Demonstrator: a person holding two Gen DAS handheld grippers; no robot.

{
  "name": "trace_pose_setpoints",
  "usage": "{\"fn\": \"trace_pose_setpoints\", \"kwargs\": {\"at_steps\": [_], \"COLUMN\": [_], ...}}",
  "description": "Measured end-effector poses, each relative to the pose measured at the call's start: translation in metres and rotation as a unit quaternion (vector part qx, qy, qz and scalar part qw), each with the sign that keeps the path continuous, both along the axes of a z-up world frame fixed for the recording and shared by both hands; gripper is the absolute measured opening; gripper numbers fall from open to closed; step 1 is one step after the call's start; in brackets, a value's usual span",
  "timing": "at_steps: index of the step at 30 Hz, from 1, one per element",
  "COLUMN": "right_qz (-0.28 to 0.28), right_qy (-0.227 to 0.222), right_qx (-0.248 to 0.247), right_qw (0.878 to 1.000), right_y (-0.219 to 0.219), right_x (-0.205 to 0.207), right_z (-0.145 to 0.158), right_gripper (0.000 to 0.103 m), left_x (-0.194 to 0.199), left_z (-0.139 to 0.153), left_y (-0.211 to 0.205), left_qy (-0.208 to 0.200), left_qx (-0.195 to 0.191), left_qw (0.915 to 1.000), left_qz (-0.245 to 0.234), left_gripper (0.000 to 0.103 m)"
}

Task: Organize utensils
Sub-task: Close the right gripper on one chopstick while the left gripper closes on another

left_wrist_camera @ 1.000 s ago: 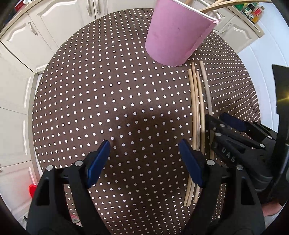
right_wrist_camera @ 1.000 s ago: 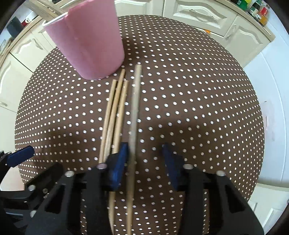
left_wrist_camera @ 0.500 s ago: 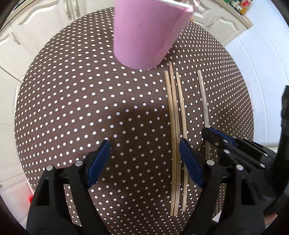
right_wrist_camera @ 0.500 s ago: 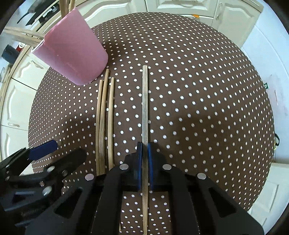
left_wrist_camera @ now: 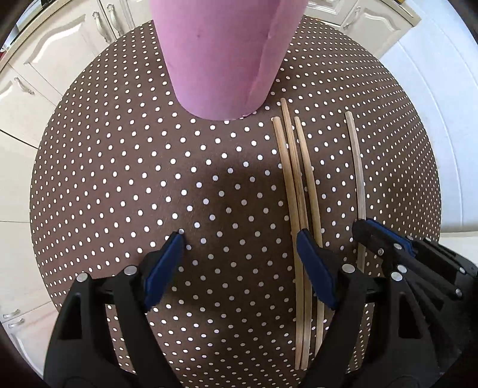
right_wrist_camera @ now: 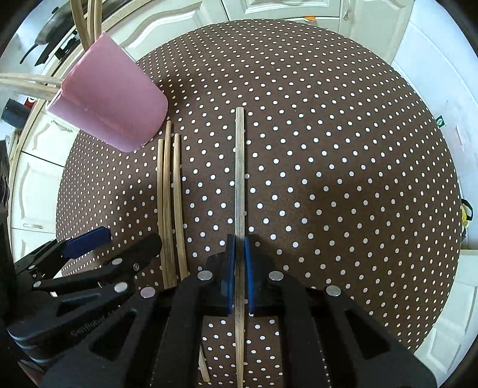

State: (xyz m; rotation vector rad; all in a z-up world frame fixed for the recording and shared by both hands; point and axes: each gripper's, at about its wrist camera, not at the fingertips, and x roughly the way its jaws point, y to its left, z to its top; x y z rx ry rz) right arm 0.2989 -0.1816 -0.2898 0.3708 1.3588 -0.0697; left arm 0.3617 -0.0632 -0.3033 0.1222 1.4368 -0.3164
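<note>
**Right gripper clamped on one chopstick, left one wide open**

Nearest the camera, the right gripper (right_wrist_camera: 239, 253) was clenched on a single chopstick (right_wrist_camera: 239, 179), whose near end ran out of frame. The left gripper (left_wrist_camera: 239, 247) hung released over the polka-dot counter (left_wrist_camera: 119, 194), one finger covering part of the three loose chopsticks (left_wrist_camera: 294, 179) lying side by side. Further back stood the pink cup (right_wrist_camera: 113, 104), its top cut off in the left view. More sticks (right_wrist_camera: 85, 27) poked out of it, hard to count.
</note>
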Motion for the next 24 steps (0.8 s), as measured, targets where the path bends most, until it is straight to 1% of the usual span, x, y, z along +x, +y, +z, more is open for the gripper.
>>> {"fn": "trace_pose_setpoints", "kwargs": {"at_steps": [1,2,3,7,9,12,13,15,16,19,21,22,23,24], "right_qz": [-0.001,-0.007,-0.015,-0.025,-0.030,-0.035,-0.034,-0.026,-0.028,-0.033,-0.036,-0.034,-0.033,-0.034], "right_qy": [-0.001,-0.002,-0.002,-0.004,-0.002,0.001,0.002,0.003,0.003,0.006,0.005,0.005,0.004,0.003], "right_qx": [-0.002,0.003,0.008,0.018,0.024,0.030,0.028,0.021,0.024,0.024,0.019,0.016,0.015,0.016], "right_qw": [1.000,1.000,1.000,0.999,0.999,0.999,0.999,0.999,0.999,0.999,0.999,0.999,0.999,0.999], "right_y": [0.005,0.005,0.008,0.003,0.002,0.000,0.000,0.001,0.000,0.000,0.001,0.002,0.002,0.002], "right_x": [-0.001,-0.001,-0.003,-0.004,-0.005,-0.004,-0.004,-0.004,-0.004,-0.004,-0.003,-0.002,-0.001,-0.001], "right_z": [-0.002,-0.003,0.002,0.002,0.003,0.007,0.007,0.007,0.007,0.006,0.005,0.005,0.004,0.003], "right_gripper": [0.005,0.005,0.005,0.005,0.005,0.005,0.005,0.005,0.005,0.005,0.005,0.005,0.005,0.005], "left_x": [0.002,-0.003,0.001,0.018,0.021,0.019,0.018,0.018,0.010,0.012,0.012,0.007,0.006,0.007], "left_z": [0.000,0.000,-0.002,0.003,0.002,-0.004,-0.005,-0.008,-0.009,-0.010,-0.009,-0.006,-0.004,-0.003], "left_y": [-0.003,0.005,0.007,0.001,-0.004,-0.007,-0.009,-0.017,-0.019,-0.024,-0.023,-0.015,-0.013,-0.011], "left_qy": [-0.001,-0.002,-0.001,-0.004,-0.009,-0.015,-0.019,-0.031,-0.033,-0.032,-0.034,-0.036,-0.037,-0.037], "left_qx": [0.003,0.004,0.003,0.006,0.017,0.021,0.022,0.041,0.044,0.045,0.040,0.039,0.038,0.036], "left_qw": [1.0000,1.0000,0.9999,0.9998,0.9996,0.9993,0.9992,0.9985,0.9983,0.9984,0.9984,0.9983,0.9983,0.9983], "left_qz": [0.001,0.004,0.010,0.020,0.021,0.028,0.027,0.018,0.018,0.012,0.020,0.023,0.026,0.028], "left_gripper": [0.078,0.078,0.078,0.079,0.078,0.079,0.079,0.078,0.078,0.077,0.067,0.056,0.043,0.038]}}
